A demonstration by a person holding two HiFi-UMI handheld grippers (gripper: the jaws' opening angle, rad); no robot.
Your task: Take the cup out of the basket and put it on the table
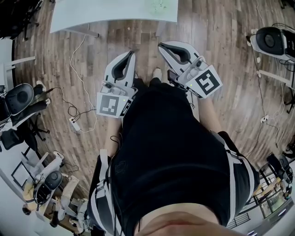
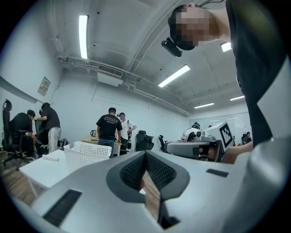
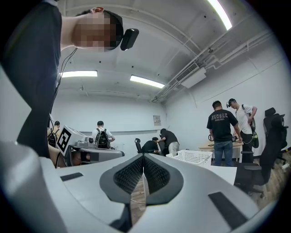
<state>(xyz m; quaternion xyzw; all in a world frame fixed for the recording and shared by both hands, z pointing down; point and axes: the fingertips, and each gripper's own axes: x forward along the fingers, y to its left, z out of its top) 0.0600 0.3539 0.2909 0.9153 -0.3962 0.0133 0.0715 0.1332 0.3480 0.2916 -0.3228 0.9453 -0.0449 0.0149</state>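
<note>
Currently both tools are held level at the person's waist, well short of the table [image 1: 92, 14]. The left gripper [image 1: 133, 52] and right gripper [image 1: 160, 45] each have their jaws pressed together with nothing between them, sensibly so, since I judge this the approach step with no pickup due yet. The basket [image 2: 88, 155] stands on the table; the cup shows in no view, presumably hidden behind the basket's wall.

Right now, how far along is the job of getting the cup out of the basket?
Nothing looks done yet. In hand: left gripper and right gripper, both shut and empty, point toward the table, not at it yet. The basket stands there; no cup is visible. Left: reach it, lift the cup out, set it down.
</note>
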